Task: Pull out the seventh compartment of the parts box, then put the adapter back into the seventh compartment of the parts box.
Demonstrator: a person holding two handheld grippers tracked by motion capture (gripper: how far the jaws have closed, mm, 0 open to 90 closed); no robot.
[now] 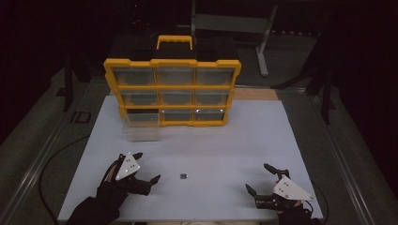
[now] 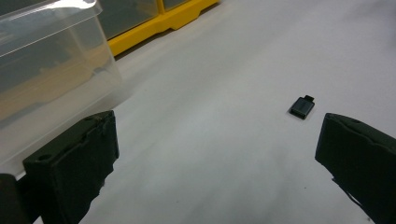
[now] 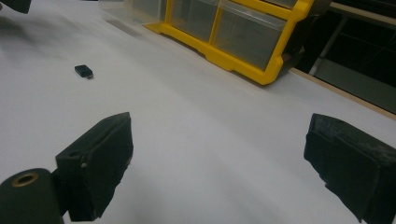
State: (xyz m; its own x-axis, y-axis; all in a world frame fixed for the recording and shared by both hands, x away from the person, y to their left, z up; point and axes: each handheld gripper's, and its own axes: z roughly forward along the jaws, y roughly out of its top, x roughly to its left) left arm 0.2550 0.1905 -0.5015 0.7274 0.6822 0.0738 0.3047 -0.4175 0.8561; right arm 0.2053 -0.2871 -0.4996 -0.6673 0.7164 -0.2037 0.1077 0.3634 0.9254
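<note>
Apparently unlabelled small black adapter (image 1: 185,176) between open hand-held grippers; no legible writing.

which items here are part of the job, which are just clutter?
In play:
- small black part, lying loose on the white table
- clear drawer, pulled out of the cabinet
- yellow drawer cabinet
- left gripper and right gripper, both open

Just lying about:
- grey frame behind the table

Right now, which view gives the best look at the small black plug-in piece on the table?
The left gripper view: the small black piece is nearest there, its body and short connector end distinct, just ahead of the open jaws. The right gripper view shows it farther off. The high view shows a speck.
</note>
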